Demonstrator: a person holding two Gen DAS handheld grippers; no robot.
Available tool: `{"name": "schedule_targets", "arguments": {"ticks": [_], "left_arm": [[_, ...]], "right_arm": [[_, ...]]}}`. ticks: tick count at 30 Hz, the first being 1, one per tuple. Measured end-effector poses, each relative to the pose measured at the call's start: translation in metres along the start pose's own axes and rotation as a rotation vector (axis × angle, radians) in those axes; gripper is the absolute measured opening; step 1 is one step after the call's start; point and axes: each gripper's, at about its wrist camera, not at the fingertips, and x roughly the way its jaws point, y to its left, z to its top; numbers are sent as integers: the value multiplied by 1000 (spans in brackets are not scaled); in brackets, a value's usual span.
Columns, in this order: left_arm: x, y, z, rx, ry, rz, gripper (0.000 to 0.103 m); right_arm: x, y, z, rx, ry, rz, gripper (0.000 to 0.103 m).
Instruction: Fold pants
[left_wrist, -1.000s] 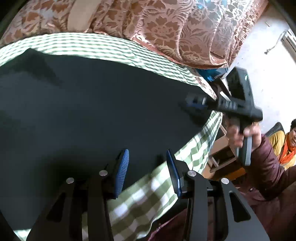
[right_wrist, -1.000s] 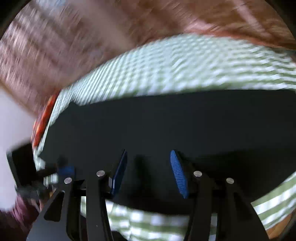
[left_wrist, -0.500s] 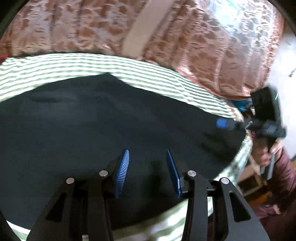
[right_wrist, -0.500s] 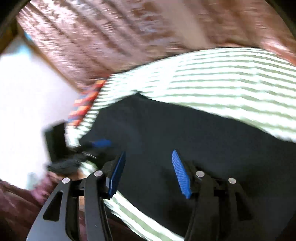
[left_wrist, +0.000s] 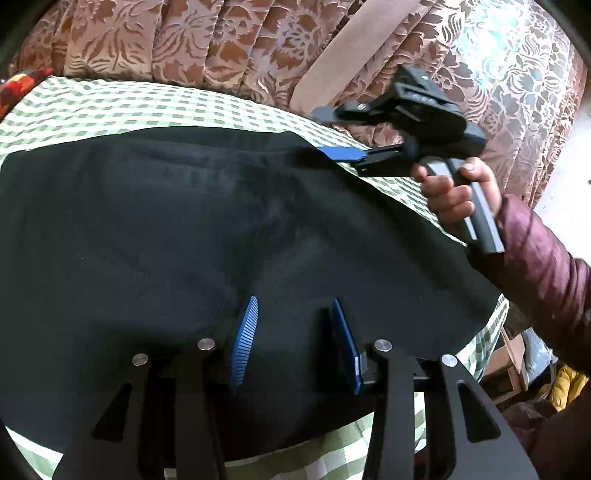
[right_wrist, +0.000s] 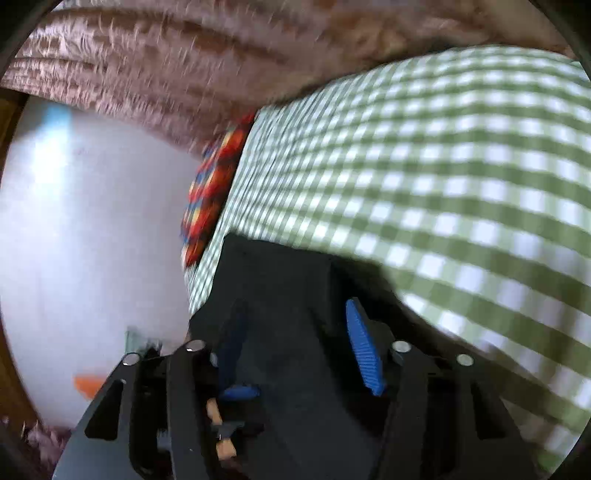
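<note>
pants (left_wrist: 155, 236): flat on the checked cloth (left_wrist: 110, 107)
curtain (left_wrist: 221, 40): behind the cloth
right tongs (left_wrist: 332, 133): over the pants' far right corner

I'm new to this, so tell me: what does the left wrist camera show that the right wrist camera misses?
Only the left wrist view shows the right gripper from outside, the hand holding it and a maroon sleeve. Only the right wrist view shows a pale wall. Both show the black pants on the green checked cloth, and the patterned curtain.
</note>
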Motion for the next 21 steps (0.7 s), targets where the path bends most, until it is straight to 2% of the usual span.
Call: {"name": "schedule_targets", "arguments": {"ticks": [2,3,4,5,7,10,13,15,17,19,21], "left_arm": [[0,1,0,-2,0,-9,41],[0,2,1,-7,0,-15,41],[1,3,0,-13,1,-18,41],[1,4,1,-18,2,-20,41],[1,4,0,-23,0,-16,41],[1,6,-3,-29,-6,-10,41],[5,1,-4,0,8,26,41],[5,-1,-1,-3,37,41,41],[1,-2,12,-29,53,47,41],[-4,-6,24,5,16,75,41],[-4,-6,39,30,-9,92,41]], "right_arm": [[7,4,5,-41,21,-11,51],[8,1,9,-31,7,9,51],[9,0,12,-31,-4,27,45],[10,0,15,-40,-20,30,28],[9,3,17,-78,-85,-54,4],[6,-13,14,-30,-163,-122,3],[17,-32,15,17,-163,-214,4],[20,-31,15,24,-162,-218,11],[6,-25,12,45,-205,-185,55],[-18,-14,0,32,-288,-175,53],[-40,-5,-17,32,-336,-173,44]]}}
